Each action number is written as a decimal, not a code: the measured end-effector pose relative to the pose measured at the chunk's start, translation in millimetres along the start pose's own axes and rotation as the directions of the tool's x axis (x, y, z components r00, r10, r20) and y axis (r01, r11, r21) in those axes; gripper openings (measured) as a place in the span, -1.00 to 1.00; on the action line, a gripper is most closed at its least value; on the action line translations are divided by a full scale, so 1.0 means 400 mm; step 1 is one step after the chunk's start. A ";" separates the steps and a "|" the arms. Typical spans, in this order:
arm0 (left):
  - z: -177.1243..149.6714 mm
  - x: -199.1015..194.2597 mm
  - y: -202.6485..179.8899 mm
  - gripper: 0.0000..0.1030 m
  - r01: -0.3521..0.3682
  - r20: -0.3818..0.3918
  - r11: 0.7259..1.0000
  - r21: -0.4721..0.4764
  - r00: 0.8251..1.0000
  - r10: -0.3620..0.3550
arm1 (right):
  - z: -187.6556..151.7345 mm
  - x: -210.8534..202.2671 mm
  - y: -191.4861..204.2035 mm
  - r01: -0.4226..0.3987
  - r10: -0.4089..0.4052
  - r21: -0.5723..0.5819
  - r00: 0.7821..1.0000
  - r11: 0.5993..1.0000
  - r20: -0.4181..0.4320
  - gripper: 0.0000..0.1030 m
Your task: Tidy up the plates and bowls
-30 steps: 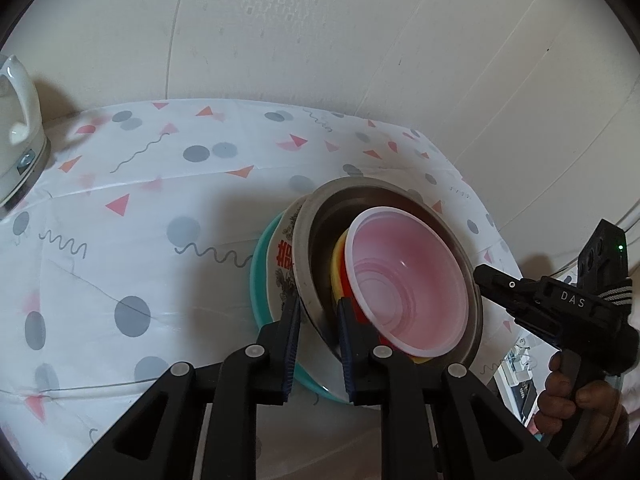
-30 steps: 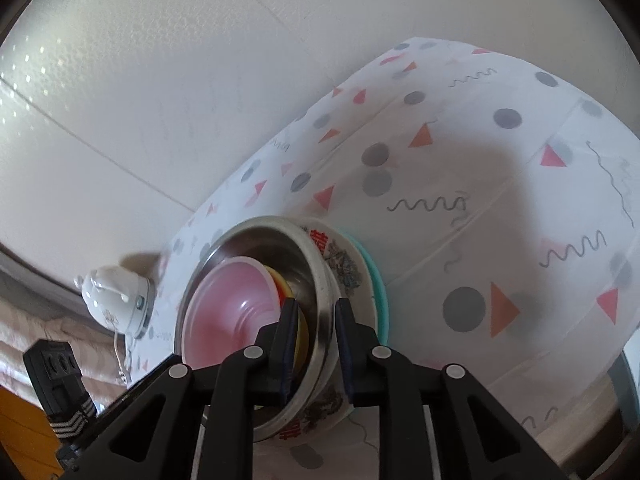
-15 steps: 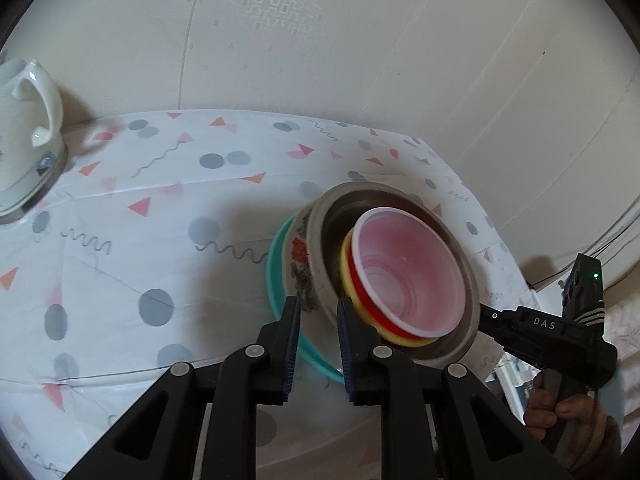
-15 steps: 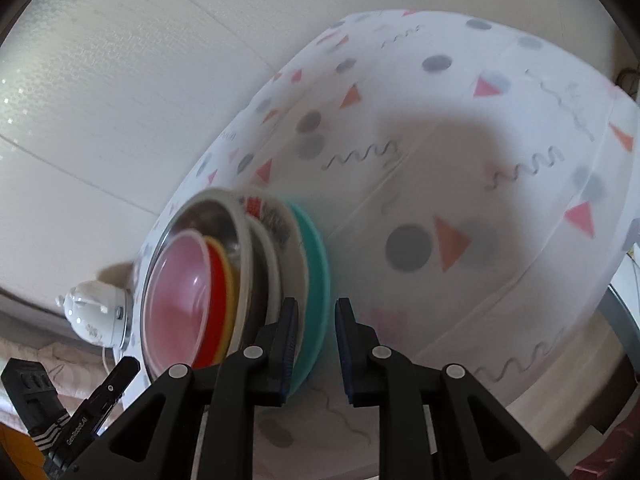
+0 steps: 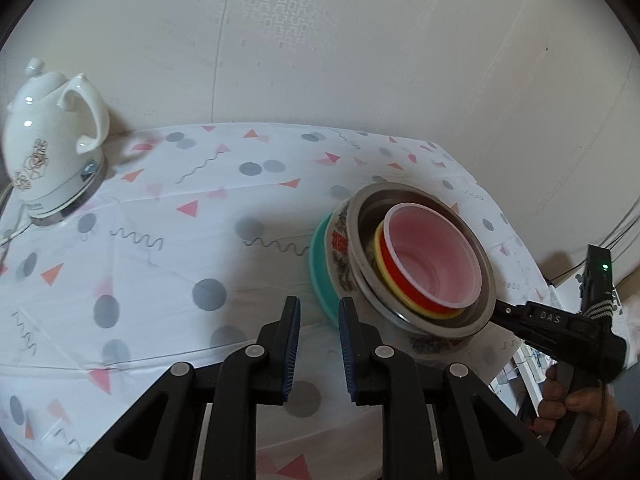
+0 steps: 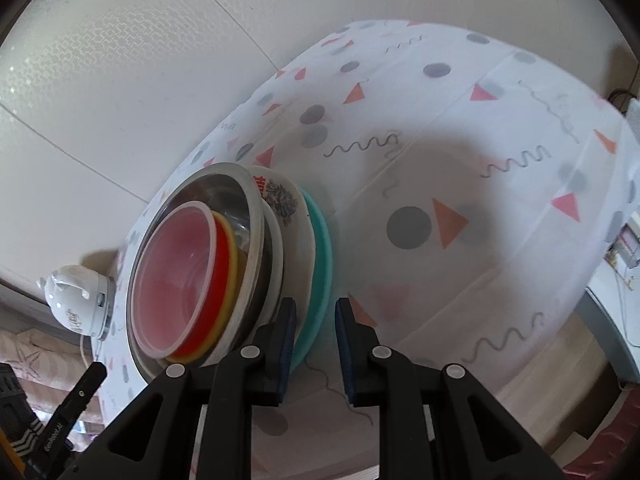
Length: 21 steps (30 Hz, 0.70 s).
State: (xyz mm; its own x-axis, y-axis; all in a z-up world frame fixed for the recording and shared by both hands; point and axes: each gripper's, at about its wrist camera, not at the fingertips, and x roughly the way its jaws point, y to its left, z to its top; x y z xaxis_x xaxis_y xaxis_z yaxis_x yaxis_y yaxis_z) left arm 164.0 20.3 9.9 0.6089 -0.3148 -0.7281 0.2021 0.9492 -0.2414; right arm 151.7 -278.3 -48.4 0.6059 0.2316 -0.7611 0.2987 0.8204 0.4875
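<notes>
Got the whole nested stack parked on the bench, toward its right end: teal plate underneath, then patterned dish, steel bowl, pink tub innermost. Left tongs parted just a crack, gripping nothing, stopped short of the teal rim. Same story for the right tongs: narrow gap, teal rim showing inside it, no squeeze as far as visible. Could easily shove the pile sideways by bumping that rim, or tip the loose inner bowls out. Sitting near the bench edge too, so worth going gently. Can't make out the number of yellow and red pieces under the pink tub, nor any actual contact between right tongs and stack.
</notes>
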 end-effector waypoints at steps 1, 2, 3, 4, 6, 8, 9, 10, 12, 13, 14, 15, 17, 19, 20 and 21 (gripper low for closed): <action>-0.004 -0.006 0.001 -0.60 -0.005 0.004 1.000 0.002 1.000 0.005 | -0.007 -0.010 0.005 0.020 -0.020 -0.014 1.000 1.000 0.016 -0.61; -0.008 -0.011 0.000 -0.59 -0.016 0.009 1.000 0.010 1.000 0.016 | -0.019 -0.026 0.014 0.047 -0.045 -0.034 0.998 0.998 0.041 -0.61; -0.012 -0.015 -0.001 -0.57 -0.026 0.012 1.000 0.018 1.000 0.025 | -0.026 -0.037 0.019 0.062 -0.060 -0.046 0.997 0.997 0.056 -0.60; -0.017 -0.020 -0.004 -0.54 -0.032 0.014 0.999 0.026 0.999 0.031 | -0.036 -0.050 0.026 0.082 -0.078 -0.060 0.994 0.995 0.071 -0.57; -0.025 -0.029 -0.008 -0.49 -0.023 0.018 0.999 0.032 1.000 0.023 | -0.060 -0.078 0.048 0.124 -0.113 -0.103 0.987 0.987 0.111 -0.48; -0.035 -0.039 -0.013 -0.38 -0.030 0.028 0.999 0.036 0.999 0.029 | -0.084 -0.103 0.075 0.162 -0.141 -0.149 0.979 0.975 0.146 -0.44; -0.041 -0.045 -0.019 -0.30 -0.040 0.041 0.998 0.042 0.998 0.038 | -0.094 -0.112 0.085 0.174 -0.148 -0.164 0.976 0.971 0.159 -0.41; -0.045 -0.049 -0.023 -0.22 -0.049 0.049 0.998 0.047 0.998 0.047 | -0.105 -0.121 0.098 0.187 -0.155 -0.184 0.972 0.965 0.176 -0.37; -0.051 -0.059 -0.032 -0.11 -0.071 0.073 0.997 0.043 0.995 0.068 | -0.123 -0.132 0.131 0.229 -0.176 -0.246 0.960 0.942 0.218 -0.29; -0.052 -0.065 -0.035 -0.04 -0.081 0.084 0.996 0.036 0.993 0.078 | -0.130 -0.133 0.146 0.242 -0.180 -0.273 0.956 0.931 0.232 -0.26; -0.053 -0.072 -0.040 0.01 -0.093 0.098 0.995 0.033 0.991 0.090 | -0.137 -0.134 0.163 0.253 -0.181 -0.300 0.952 0.920 0.246 -0.24; -0.053 -0.080 -0.047 0.13 -0.107 0.116 0.994 0.037 0.988 0.102 | -0.140 -0.132 0.173 0.255 -0.178 -0.314 0.951 0.915 0.254 -0.23; -0.052 -0.096 -0.059 0.22 -0.138 0.153 0.990 0.039 0.980 0.131 | -0.144 -0.126 0.194 0.262 -0.171 -0.345 0.947 0.901 0.273 -0.21; -0.048 -0.110 -0.069 0.34 -0.158 0.183 0.987 0.034 0.972 0.149 | -0.143 -0.118 0.212 0.269 -0.166 -0.378 0.945 0.886 0.284 -0.21; -0.047 -0.114 -0.077 0.37 -0.171 0.191 0.985 0.033 0.968 0.162 | -0.139 -0.117 0.217 0.267 -0.161 -0.386 0.945 0.883 0.287 -0.21; -0.046 -0.119 -0.085 0.41 -0.188 0.198 0.982 0.033 0.964 0.178 | -0.131 -0.118 0.221 0.269 -0.158 -0.391 0.943 0.880 0.293 -0.21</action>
State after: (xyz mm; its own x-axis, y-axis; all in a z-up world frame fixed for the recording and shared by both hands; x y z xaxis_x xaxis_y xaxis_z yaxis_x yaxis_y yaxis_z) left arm 114.0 2.8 40.8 0.7749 -0.1348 -0.6175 0.1094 0.9908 -0.0791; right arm 110.9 -189.4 8.0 0.7402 -0.0646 -0.6693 0.1376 0.9889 0.0568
